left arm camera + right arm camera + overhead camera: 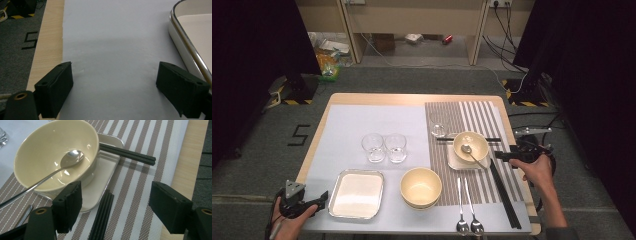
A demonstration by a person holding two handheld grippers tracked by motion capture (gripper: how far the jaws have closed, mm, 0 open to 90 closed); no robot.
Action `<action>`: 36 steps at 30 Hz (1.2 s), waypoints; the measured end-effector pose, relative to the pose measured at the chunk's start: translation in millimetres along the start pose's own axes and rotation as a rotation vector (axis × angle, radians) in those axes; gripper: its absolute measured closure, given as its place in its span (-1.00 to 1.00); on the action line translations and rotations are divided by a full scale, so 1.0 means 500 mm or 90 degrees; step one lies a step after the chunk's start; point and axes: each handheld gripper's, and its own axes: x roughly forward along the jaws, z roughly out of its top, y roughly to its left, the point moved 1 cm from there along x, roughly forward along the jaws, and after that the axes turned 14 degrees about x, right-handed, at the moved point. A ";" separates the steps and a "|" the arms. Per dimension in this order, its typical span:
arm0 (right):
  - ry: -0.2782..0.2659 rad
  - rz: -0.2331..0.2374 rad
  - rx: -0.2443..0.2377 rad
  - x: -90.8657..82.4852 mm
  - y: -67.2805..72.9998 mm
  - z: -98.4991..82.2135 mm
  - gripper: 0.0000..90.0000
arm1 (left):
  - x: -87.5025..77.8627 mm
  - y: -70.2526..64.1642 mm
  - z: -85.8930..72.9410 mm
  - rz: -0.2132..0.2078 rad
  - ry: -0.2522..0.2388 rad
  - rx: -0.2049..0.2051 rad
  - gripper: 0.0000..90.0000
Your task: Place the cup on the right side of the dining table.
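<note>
Glossy ceramic bowl [50,152], shiny metal spoon [71,157], matt black chopsticks [101,217]

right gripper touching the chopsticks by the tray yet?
Apart. The right gripper view shows the right gripper with jaws wide open and the chopsticks lying flat on the striped placemat between them, neither pad on them.

- Glasses: three clear tumblers, namely two side by side [373,147] [395,147] on the white sheet and one [438,125] on the striped mat.
- Bowls: two cream bowls [421,186] [470,145].
- Spoons: three, namely one [472,154] in the far bowl and two [460,210] [474,212] laid on the mat.
- Trays: two, namely one large [357,194] and one small [453,161] under the far bowl.
- Chopsticks: two black pairs [504,192] [492,139].
</note>
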 end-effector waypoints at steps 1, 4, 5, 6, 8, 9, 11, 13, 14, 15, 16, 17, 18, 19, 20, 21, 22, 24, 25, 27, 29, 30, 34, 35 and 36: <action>0.000 -0.001 0.002 -0.002 0.000 -0.002 -0.40 | 0.000 0.000 0.000 0.001 -0.001 0.000 -0.71; -0.003 -0.001 0.002 -0.007 -0.001 -0.010 -0.40 | 0.000 0.000 -0.001 0.001 -0.002 0.001 -0.71; -0.003 -0.002 0.004 -0.009 0.000 -0.013 -0.40 | 0.000 0.000 -0.001 0.002 -0.002 0.002 -0.71; -0.004 -0.002 0.001 -0.010 -0.001 -0.015 -0.40 | 0.000 0.000 -0.001 0.002 -0.002 0.001 -0.71; -0.003 -0.001 0.001 -0.012 -0.001 -0.021 -0.40 | 0.000 0.000 -0.001 0.001 -0.001 0.001 -0.71; -0.002 -0.001 0.000 -0.013 -0.001 -0.023 -0.41 | 0.000 0.000 -0.001 0.001 -0.002 0.001 -0.71; -0.002 -0.001 -0.002 -0.015 -0.001 -0.029 -0.41 | 0.000 0.000 -0.001 0.002 -0.001 0.001 -0.71; -0.004 0.000 -0.001 -0.018 0.000 -0.034 -0.41 | 0.000 0.000 -0.001 0.001 -0.002 0.001 -0.71; -0.006 -0.002 -0.004 -0.019 0.000 -0.037 -0.41 | 0.000 0.000 -0.001 0.001 -0.001 0.001 -0.71; -0.006 -0.003 -0.003 -0.021 0.001 -0.040 -0.41 | -0.001 0.000 -0.001 0.001 -0.001 0.002 -0.71; -0.006 -0.003 -0.003 -0.022 0.002 -0.044 -0.41 | -0.001 0.000 -0.001 0.001 -0.001 0.002 -0.71; -0.006 -0.002 -0.006 -0.023 0.002 -0.047 -0.42 | -0.001 0.000 -0.001 0.000 -0.001 0.002 -0.71; -0.003 -0.002 -0.006 -0.024 0.002 -0.050 -0.41 | -0.001 0.000 -0.001 0.001 -0.001 0.002 -0.71; -0.005 -0.001 -0.004 -0.025 0.003 -0.054 -0.42 | -0.001 0.000 -0.001 0.001 -0.001 0.002 -0.71; -0.006 -0.002 -0.006 -0.026 0.003 -0.058 -0.42 | -0.001 0.000 -0.001 0.001 -0.001 0.003 -0.71; -0.006 -0.002 -0.006 -0.026 0.003 -0.062 -0.42 | -0.001 0.000 -0.001 0.000 -0.001 0.002 -0.71; -0.005 -0.001 -0.006 -0.027 0.003 -0.066 -0.42 | -0.001 0.000 -0.001 0.001 -0.001 0.002 -0.71; -0.005 0.003 -0.006 -0.026 0.003 -0.072 -0.42 | -0.001 0.000 -0.001 0.001 -0.001 0.002 -0.71; -0.005 0.002 -0.003 -0.025 0.002 -0.076 -0.42 | -0.001 0.000 -0.001 0.001 -0.001 0.002 -0.71; -0.005 0.005 -0.006 -0.024 0.001 -0.080 -0.42 | -0.001 0.000 -0.001 0.000 -0.001 0.002 -0.71; -0.005 0.004 -0.004 -0.025 0.002 -0.084 -0.42 | -0.001 0.000 -0.001 0.001 -0.001 0.002 -0.71; -0.006 0.002 -0.007 -0.024 0.002 -0.087 -0.42 | -0.001 0.000 -0.001 0.001 -0.001 0.002 -0.71; -0.007 0.001 -0.008 -0.023 0.003 -0.099 -0.42 | 0.000 0.000 -0.001 0.001 -0.002 0.002 -0.71; -0.002 0.001 -0.010 -0.021 0.004 -0.102 -0.42 | 0.000 0.000 -0.001 0.000 -0.002 0.002 -0.71; 0.001 0.000 -0.017 -0.020 0.003 -0.103 -0.42 | 0.000 0.000 -0.001 0.001 -0.002 0.002 -0.71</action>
